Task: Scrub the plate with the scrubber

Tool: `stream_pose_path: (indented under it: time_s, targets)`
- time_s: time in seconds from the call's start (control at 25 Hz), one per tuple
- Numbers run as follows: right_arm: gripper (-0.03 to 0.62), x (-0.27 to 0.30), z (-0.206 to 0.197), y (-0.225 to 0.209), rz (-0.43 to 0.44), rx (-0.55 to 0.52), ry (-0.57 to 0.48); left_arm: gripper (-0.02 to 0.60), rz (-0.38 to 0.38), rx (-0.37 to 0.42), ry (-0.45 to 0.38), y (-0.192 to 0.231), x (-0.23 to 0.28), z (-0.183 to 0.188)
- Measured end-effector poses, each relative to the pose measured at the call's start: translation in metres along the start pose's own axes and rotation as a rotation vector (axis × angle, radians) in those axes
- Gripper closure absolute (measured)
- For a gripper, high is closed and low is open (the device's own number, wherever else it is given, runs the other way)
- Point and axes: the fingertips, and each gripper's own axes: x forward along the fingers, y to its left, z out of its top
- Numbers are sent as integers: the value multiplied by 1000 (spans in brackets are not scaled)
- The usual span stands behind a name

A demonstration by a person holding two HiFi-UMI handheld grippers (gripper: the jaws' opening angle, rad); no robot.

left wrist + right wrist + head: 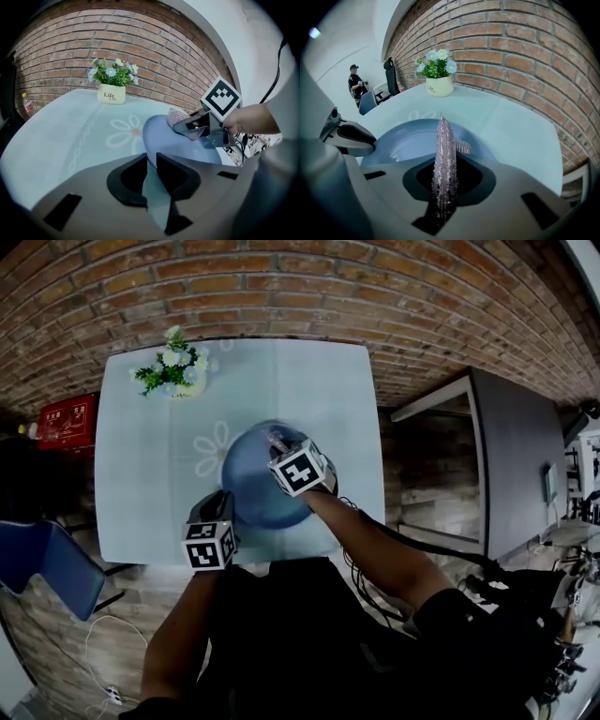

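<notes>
While the person bends over the pale desk [141,484], a round blue plate [253,495] sits toward its near edge, its far left side covering part of a white daisy [212,450] printed on the top. The left claw [150,164] comes in at the plate's near left rim. That rim runs straight into the narrow gap between the two dark pads, and from where I stand it looks pinched there, though the contact is hard to make out. The right claw [445,164] reaches in from the other side, tilted steeply down over the middle of the plate. Its jaws are clamped on a glittery pinkish scrubber [443,140], a thin sheet held on edge that sticks out past the tips. Seen from the left gripper view, the scrubber's free end lies against the far part of the plate's face. At the back left corner of the desk stands a small cream pot [178,382] of white and blue flowers, well apart from the plate. A brick wall [300,287] runs behind the desk. In the right gripper view a person [355,82] sits far off across the room.
</notes>
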Motion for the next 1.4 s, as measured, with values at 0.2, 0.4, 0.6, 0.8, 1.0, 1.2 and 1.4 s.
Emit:
stream_pose_path:
  time_s: [0.2, 0.4, 0.6, 0.8, 1.0, 1.2, 1.4]
  targets:
    - [531, 13, 11, 20, 64, -103, -19, 508, -2, 14, 18, -4, -1, -1]
    - [531, 16, 14, 44, 111, -233, -9, 506, -4, 32, 15, -2, 0, -2]
    - [531, 16, 11, 77, 196, -346, 5, 508, -10, -43, 7, 1, 0, -2]
    - [531, 14, 0, 110, 260, -491, 11, 508, -27, -14, 24, 1, -2, -1]
    - [531, 7, -16, 130, 338, -460, 46, 522, -104, -15, 21, -5, -13, -5]
    - [531, -1, -29, 140, 379, -443, 51, 523, -160, -17, 7, -5, -27, -5]
    - [531, -8, -45, 146, 381, -421, 73, 523, -162, -4, 13, 4, -30, -2]
